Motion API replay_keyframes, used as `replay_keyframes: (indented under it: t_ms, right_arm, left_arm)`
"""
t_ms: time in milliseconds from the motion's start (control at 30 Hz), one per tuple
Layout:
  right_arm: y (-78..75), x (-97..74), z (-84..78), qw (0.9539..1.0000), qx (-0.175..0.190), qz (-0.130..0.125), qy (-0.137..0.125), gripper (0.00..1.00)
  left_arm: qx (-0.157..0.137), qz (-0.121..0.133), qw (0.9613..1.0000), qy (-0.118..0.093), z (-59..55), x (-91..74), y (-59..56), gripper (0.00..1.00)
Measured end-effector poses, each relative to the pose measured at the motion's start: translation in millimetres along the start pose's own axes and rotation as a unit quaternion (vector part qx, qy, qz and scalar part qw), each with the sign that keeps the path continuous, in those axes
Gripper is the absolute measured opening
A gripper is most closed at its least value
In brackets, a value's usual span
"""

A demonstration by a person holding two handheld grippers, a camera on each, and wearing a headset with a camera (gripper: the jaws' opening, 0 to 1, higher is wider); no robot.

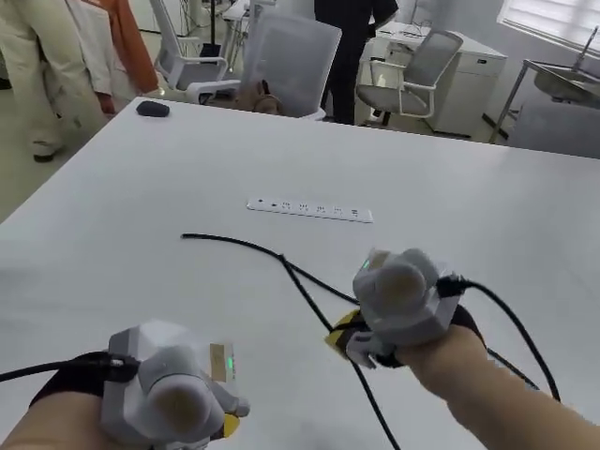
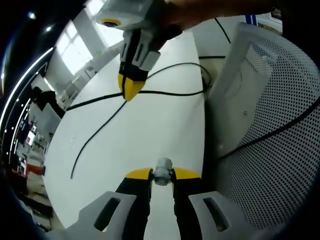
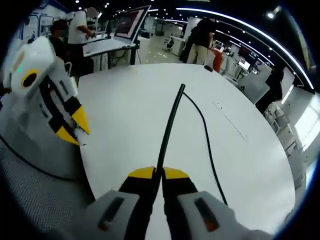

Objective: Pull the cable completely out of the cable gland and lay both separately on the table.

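- The left gripper (image 2: 162,174) clamps the small grey-white plastic cable gland (image 2: 163,167) over the white table (image 1: 281,150).
- The right gripper (image 3: 160,173) pinches the thin black cable (image 3: 172,112), which appears free of the gland.
- Next: lay both down, apart.

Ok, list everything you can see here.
Table: one, white, underneath.
Cable: one, black, across the table.
Cable gland: one, pale grey, in the left jaws.
Power strip: one, white, mid-table.
Mouse: one, black, far left edge.
Office chairs: several, grey, beyond the table.
People: at least two, standing beyond.
Left hand-held gripper: one, white with yellow tips, shut on the gland.
Right hand-held gripper: one, same colours, shut on the cable.
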State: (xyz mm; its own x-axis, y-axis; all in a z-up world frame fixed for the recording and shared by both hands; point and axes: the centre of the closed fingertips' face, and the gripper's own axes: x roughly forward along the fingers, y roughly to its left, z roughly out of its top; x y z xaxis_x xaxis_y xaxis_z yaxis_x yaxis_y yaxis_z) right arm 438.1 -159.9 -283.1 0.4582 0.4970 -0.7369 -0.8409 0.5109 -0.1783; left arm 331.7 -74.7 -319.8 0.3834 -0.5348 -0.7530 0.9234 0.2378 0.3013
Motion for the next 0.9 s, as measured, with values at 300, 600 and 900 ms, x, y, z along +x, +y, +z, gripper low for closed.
replay_keyframes:
  t_ms: [300, 600, 900]
  right_arm:
    - [-123.5, 14.8, 50.3, 0.9950, 0.007, -0.091, -0.039, 0.03]
    - [-195.1, 41.4, -22.6, 0.9690, 0.184, -0.164, -0.013, 0.04]
    - [-186.0, 57.4, -105.9, 0.9512, 0.266, -0.146, 0.054, 0.08]
  left_arm:
    - [-0.001, 0.000, 0.9999, 0.011, -7.6, 1.8, 1.8, 0.17]
    - [-0.009, -0.001, 0.9998, 0.019, -11.8, 2.5, 5.0, 0.17]
    - [-0.028, 0.003, 0.9993, 0.026, -20.0, 0.2, 12.4, 0.17]
